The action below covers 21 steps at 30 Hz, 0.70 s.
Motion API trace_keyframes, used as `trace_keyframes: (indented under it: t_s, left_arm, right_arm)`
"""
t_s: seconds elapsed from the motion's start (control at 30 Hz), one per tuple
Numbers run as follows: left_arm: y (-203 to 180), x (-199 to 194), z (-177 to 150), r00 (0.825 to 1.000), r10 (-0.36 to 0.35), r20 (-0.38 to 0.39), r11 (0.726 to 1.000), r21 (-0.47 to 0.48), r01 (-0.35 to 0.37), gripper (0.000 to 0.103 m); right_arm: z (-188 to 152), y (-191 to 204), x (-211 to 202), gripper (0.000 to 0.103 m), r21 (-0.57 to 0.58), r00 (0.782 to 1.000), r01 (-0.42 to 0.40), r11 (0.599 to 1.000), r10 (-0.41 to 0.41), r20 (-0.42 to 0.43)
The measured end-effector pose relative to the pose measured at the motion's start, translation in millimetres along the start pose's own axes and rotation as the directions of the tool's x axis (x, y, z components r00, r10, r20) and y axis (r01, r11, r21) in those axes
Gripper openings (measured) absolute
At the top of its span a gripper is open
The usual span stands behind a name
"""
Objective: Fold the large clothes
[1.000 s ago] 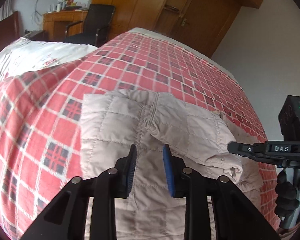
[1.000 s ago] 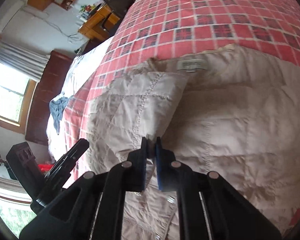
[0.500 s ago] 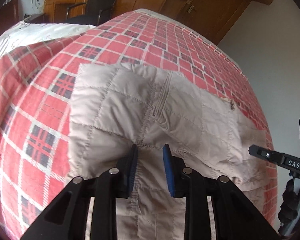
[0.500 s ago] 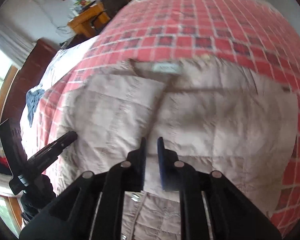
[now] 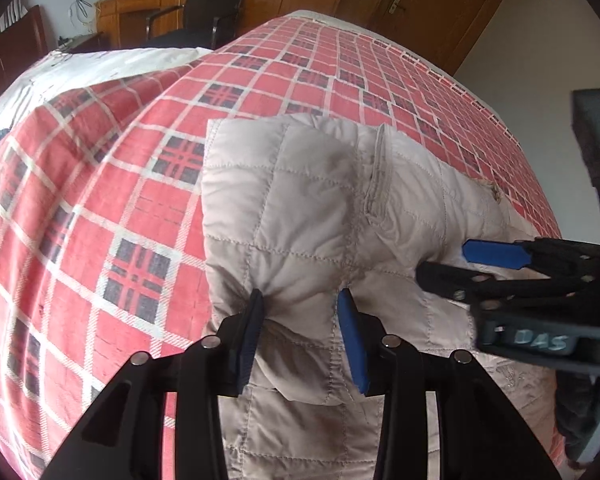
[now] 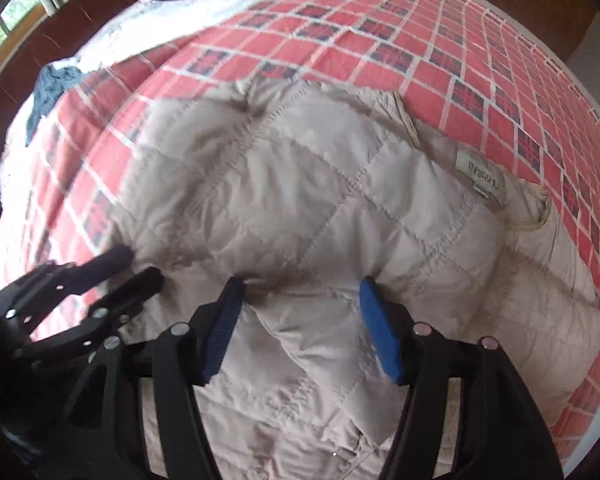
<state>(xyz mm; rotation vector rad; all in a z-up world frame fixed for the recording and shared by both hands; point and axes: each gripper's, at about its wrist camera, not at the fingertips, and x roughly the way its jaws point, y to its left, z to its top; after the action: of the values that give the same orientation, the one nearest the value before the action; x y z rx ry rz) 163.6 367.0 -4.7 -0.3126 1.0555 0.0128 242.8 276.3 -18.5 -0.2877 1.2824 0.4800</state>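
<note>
Left tongs (image 5: 300, 334): spread wide, straddling a fold of beige quilted padded jacket (image 5: 320, 208) | right tongs (image 6: 302, 330): spread wide astride it | jacket on red plaid bed (image 5: 100, 208)

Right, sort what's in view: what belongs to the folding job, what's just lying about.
Job:
quilted beige jacket
left gripper, open
right gripper, open
plaid bedspread as work surface

Lying about:
blue-grey cloth
black chair
wooden desk
</note>
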Motion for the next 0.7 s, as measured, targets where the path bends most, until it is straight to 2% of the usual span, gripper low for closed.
trace_keyframes:
  t_s: [0.03, 0.1, 0.17, 0.3, 0.47, 0.63, 0.7]
  left_arm:
    - [0, 1, 0, 1.000, 0.000, -0.002, 1.000, 0.000, 0.000, 0.039]
    - [0, 3, 0, 1.000, -0.001, -0.005, 1.000, 0.000, 0.001, 0.039]
    - [1, 5, -1, 1.000, -0.003, -0.007, 1.000, 0.002, 0.003, 0.039]
    - [4, 7, -1, 1.000, -0.016, -0.006, 1.000, -0.013, 0.016, 0.039]
    - [1, 9, -1, 1.000, -0.001, -0.004, 1.000, -0.003, 0.001, 0.039]
    - [1, 9, -1, 1.000, 0.001, -0.005, 1.000, -0.002, -0.001, 0.039]
    - [1, 9, -1, 1.000, 0.003, -0.007, 1.000, 0.003, -0.003, 0.039]
  right_arm:
    - [0, -5, 4, 0.049, 0.020, 1.000, -0.017, 1.000, 0.017, -0.005]
    - [-1, -13, 2, 0.021, 0.055, 0.999, -0.047, 0.997, 0.047, -0.002]
    - [-4, -23, -4, 0.013, 0.084, 0.998, -0.069, 0.994, 0.067, 0.018]
    - [-19, -56, -39, 0.012, 0.163, 0.978, -0.196, 0.967, 0.180, 0.109]
    - [-48, -111, -77, 0.012, 0.269, 0.959, -0.250, 0.930, 0.199, 0.203]
    - [-92, -163, -89, 0.015, 0.373, 0.952, -0.288, 0.882, 0.223, 0.210]
    - [-117, -186, -90, 0.021, 0.407, 0.946, -0.318, 0.856, 0.255, 0.201]
